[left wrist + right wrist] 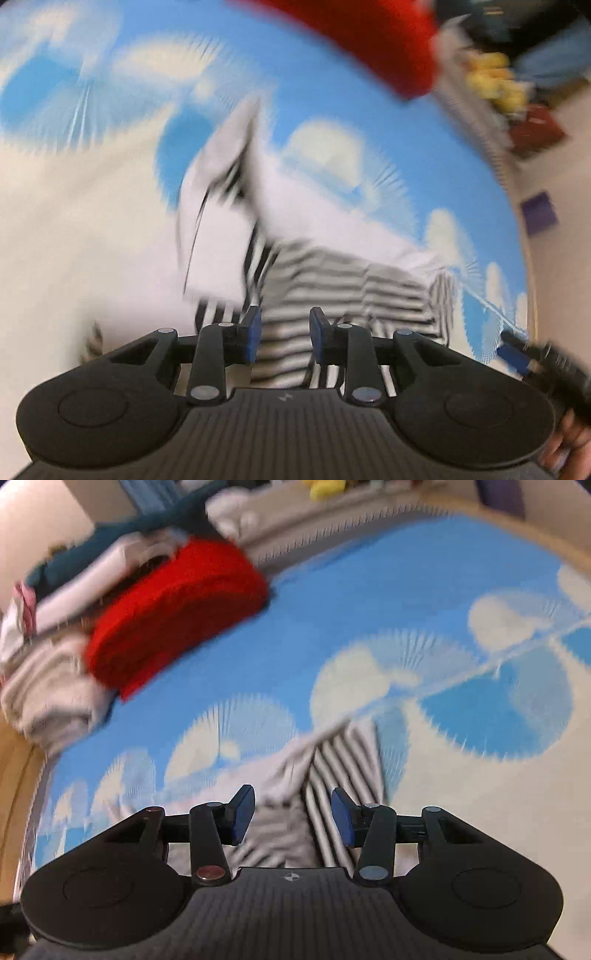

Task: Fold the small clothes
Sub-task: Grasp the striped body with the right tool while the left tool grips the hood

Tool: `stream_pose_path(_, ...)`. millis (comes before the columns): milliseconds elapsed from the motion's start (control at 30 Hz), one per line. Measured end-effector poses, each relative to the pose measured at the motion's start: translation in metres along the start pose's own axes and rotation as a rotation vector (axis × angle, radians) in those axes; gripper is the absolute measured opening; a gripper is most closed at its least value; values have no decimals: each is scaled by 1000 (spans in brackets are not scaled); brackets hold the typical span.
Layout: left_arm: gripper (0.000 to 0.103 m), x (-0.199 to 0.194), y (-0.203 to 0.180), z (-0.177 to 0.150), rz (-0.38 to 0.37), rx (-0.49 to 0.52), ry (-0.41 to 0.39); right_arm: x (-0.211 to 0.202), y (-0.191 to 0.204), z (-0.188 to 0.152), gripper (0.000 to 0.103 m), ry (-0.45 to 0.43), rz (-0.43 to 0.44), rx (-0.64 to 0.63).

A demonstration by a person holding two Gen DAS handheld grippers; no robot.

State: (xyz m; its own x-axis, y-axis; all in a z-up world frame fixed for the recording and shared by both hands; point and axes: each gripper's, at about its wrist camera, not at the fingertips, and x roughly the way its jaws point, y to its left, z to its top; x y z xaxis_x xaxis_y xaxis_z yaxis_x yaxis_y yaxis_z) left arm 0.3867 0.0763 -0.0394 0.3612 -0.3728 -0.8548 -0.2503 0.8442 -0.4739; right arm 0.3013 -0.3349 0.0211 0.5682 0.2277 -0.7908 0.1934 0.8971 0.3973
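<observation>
My left tongs [284, 338] stand parted over the striped garment [332, 291], nothing pinched; my right tongs [291, 819] gape wider above the same cloth, also empty. The garment lies rumpled, near, on the blue cloud-print cover [369, 602]. Best, I judge, to smooth it flat and pinch matching corners before folding. It looks a thin, limp knit; the red folded piece [177, 609], far left, looks thick and fuzzy.

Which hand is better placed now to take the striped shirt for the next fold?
Probably the right: its tongs stand open over the striped shirt. The left tongs are open too, but that view is heavily blurred.
</observation>
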Motion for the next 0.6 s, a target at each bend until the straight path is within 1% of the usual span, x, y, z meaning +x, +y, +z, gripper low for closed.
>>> stream_pose_path(33,35,12,1,0,-2,-38,48,10,2,-5,49,49,-3,-17)
stream_pose_path(100,48,25,7,-7,11,-58,89,29,4,-13,49,126,-10,-25)
stream_pose_path(167,50,34,5,-12,51,-22,128,47,3,-22,49,186,-19,-15)
stream_pose_path(233,50,44,6,-18,57,-14,160,61,4,-30,49,232,-38,1)
stream_pose_path(267,48,44,4,-23,53,-13,172,67,4,-32,49,244,-46,11)
stream_pose_path(333,29,44,4,-28,48,1,178,76,5,-34,49,260,-44,38)
stream_pose_path(367,10,45,3,-27,41,7,178,79,6,-34,46,261,-39,53)
stream_pose_path(400,1,46,2,-24,29,10,170,81,8,-33,32,260,-27,63)
stream_pose_path(433,1,39,0,-18,22,16,142,83,9,-31,11,257,-9,76)
stream_pose_path(467,1,28,-3,-11,19,30,76,82,9,-29,5,246,6,97)
stream_pose_path(500,1,12,-6,-4,6,51,-15,79,8,-23,5,218,30,134)
stream_pose_path(533,1,-4,-9,4,-29,73,-104,72,5,-16,4,169,71,184)
stream_pose_path(567,1,-23,-12,11,-83,90,-196,60,3,-7,3,103,122,223)
stream_pose_path(600,1,-40,-13,15,-131,101,-281,44,2,3,3,10,187,240)
